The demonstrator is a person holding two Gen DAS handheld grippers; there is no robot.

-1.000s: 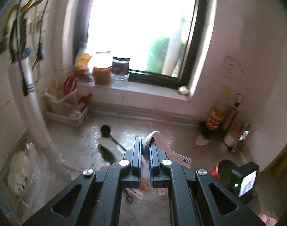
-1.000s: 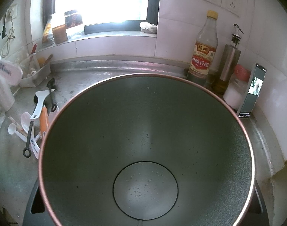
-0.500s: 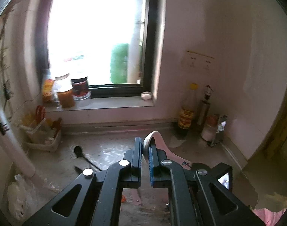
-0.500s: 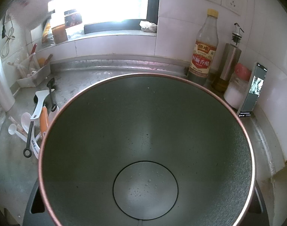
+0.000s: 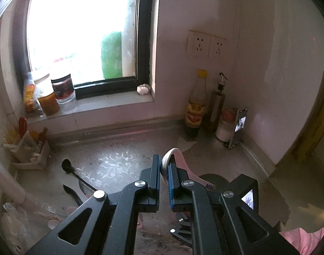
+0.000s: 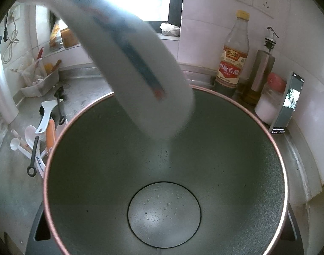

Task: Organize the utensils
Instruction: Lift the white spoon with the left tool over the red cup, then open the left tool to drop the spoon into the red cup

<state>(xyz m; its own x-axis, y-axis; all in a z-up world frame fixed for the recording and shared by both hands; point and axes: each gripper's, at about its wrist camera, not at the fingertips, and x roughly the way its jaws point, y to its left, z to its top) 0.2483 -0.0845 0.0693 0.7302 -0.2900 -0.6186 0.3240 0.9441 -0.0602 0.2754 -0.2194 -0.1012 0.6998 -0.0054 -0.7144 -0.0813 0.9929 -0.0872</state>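
Left wrist view: the left gripper (image 5: 164, 170) has its jaws closed on the edge of a white rice paddle (image 5: 184, 165), whose printed handle slopes down to the right behind the right-hand finger. Beyond it lies the table (image 5: 123, 148), a patterned grey counter, with a black ladle (image 5: 77, 175) lying on it and a white utensil caddy (image 5: 32, 155) against the wall at left. A vinegar bottle (image 5: 196, 106), an oil dispenser (image 5: 218, 106) and a propped phone (image 5: 238, 127) stand in the far right corner. Right wrist view: the right gripper's fingertips are hidden, and its jaws clamp a wide metal pot (image 6: 166, 180) with a copper-coloured rim that fills the lower frame. The same paddle, blurred, hangs over the pot's mouth, tilted from upper left to centre, apart from the inner wall as far as can be seen. On the table to the pot's left lies a heap of loose utensils (image 6: 41, 131): white measuring spoons, a black-handled tool, an orange-handled piece.
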